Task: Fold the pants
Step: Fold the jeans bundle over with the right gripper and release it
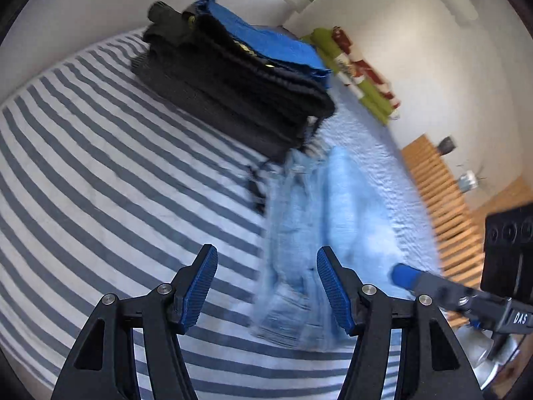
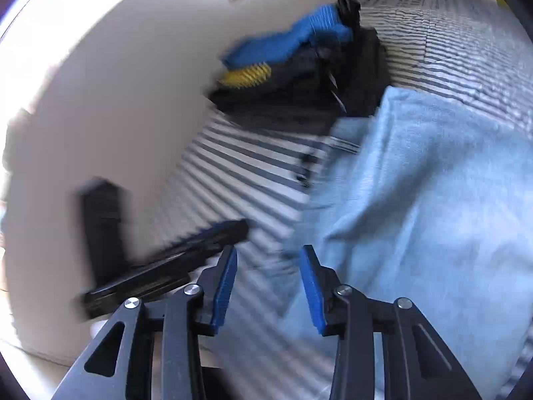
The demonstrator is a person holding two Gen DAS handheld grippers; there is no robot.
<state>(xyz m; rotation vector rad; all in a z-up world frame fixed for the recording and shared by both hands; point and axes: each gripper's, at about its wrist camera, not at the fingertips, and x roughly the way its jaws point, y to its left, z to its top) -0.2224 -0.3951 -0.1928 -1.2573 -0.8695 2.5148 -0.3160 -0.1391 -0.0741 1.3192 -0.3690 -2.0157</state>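
- Hovering over the bed, the left claw [image 1: 266,286] has its jaws spread wide with nothing between the blue pads [image 1: 200,288]; striped sheet and the edge of the jeans show through the gap.
- Right claw [image 2: 268,286] is parted too, narrower, empty; no cloth touches its pads, which sit above the near-left edge of the jeans.
- Light-blue jeans [image 1: 316,233] lie on the striped bed sheet [image 1: 100,183], bunched into a long narrow shape, so probably already doubled leg on leg; blur hides the seams, so I cannot tell for sure.
- Both claws are angled down at the jeans from the near end, likely lined up to pinch an edge for the next fold.
- Beyond the jeans, touching their far end or just beside it, a stack of folded clothes [image 1: 233,93]: dark items below, a blue one on top. Probably the finished pile, kept close so the jeans can go on top.
- Right claw's tip shows at the right of the left view, near the jeans' right side.
- Risk: thick denim layers may slip if only the top layer gets pinched.
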